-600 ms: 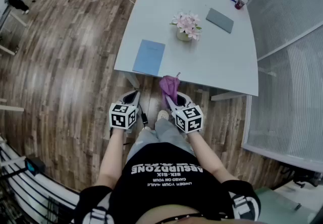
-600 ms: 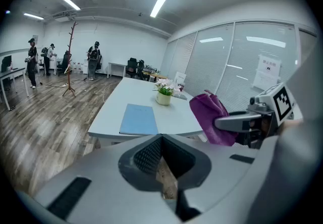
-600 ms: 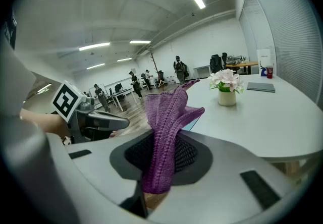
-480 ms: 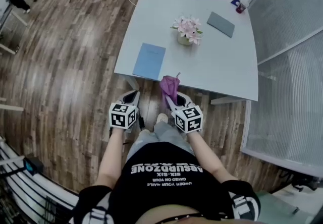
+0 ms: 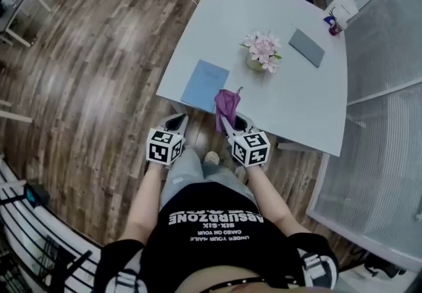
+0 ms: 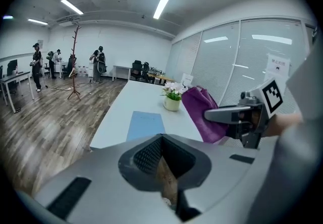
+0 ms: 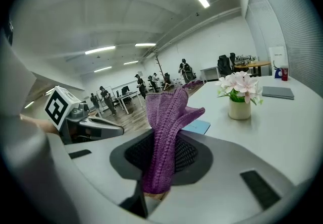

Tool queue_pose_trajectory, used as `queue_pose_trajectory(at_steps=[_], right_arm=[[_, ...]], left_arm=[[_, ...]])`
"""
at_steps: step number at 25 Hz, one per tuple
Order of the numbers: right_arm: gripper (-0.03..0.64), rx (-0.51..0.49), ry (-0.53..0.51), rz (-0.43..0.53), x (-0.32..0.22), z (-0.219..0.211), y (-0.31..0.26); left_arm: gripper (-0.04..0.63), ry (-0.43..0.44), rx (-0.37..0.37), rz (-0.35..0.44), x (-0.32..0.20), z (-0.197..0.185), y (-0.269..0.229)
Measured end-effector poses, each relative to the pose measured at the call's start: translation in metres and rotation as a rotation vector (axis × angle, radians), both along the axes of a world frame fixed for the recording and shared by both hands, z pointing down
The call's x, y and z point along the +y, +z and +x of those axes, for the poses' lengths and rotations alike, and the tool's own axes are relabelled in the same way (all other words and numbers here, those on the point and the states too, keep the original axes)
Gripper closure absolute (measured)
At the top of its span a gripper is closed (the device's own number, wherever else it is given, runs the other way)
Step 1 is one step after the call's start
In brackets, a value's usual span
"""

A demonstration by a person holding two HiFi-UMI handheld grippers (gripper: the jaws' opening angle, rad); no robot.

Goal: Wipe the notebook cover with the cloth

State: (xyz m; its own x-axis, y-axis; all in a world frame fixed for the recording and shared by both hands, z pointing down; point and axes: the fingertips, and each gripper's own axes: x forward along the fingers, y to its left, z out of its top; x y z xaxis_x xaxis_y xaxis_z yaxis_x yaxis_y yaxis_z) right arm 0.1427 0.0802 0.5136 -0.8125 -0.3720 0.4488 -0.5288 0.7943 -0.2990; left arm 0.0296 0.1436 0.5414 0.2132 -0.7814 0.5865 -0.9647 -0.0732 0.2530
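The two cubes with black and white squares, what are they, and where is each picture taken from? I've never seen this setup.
There is no robot: a person stands at a white table with a hand-held gripper in each hand, and the cubes are parts of those grippers. The head view looks down from a camera on the person's head. The other two views come from cameras riding on each gripper, looking along its jaws. The right gripper is shut on a purple cloth that sticks up from its jaws. The left gripper is shut and empty. On the table lie a light blue notebook, a pot of pink flowers and a grey book.
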Motion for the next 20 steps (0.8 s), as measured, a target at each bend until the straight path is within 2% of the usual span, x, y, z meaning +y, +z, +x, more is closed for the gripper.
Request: queue_pose_trajectory(at_steps=[4,7,10,16,20], right_arm=[[0.529,0.02,0.004,-0.009,-0.017,-0.011,0.01],[0.529,0.055,0.015,0.024,-0.029,-0.02,0.013],[0.529,0.104,0.032,0.049,-0.045,-0.034,0.018],[0.529,0.137,0.112,0.013,-0.083,-0.067,0.024],[0.529,0.164,0.143,0.002,-0.109,-0.085,0.029]], left_arm=[[0.58,-0.002,0.009,-0.032,-0.01,-0.015,0.014],[0.58,0.025,0.016,-0.061,-0.025,-0.027,0.028],[0.58,0.086,0.022,-0.105,-0.042,-0.038,0.043],[0.58,0.243,0.022,-0.212,-0.07,-0.061,0.075],[0.58,0.316,0.022,-0.245,-0.086,-0.072,0.091]])
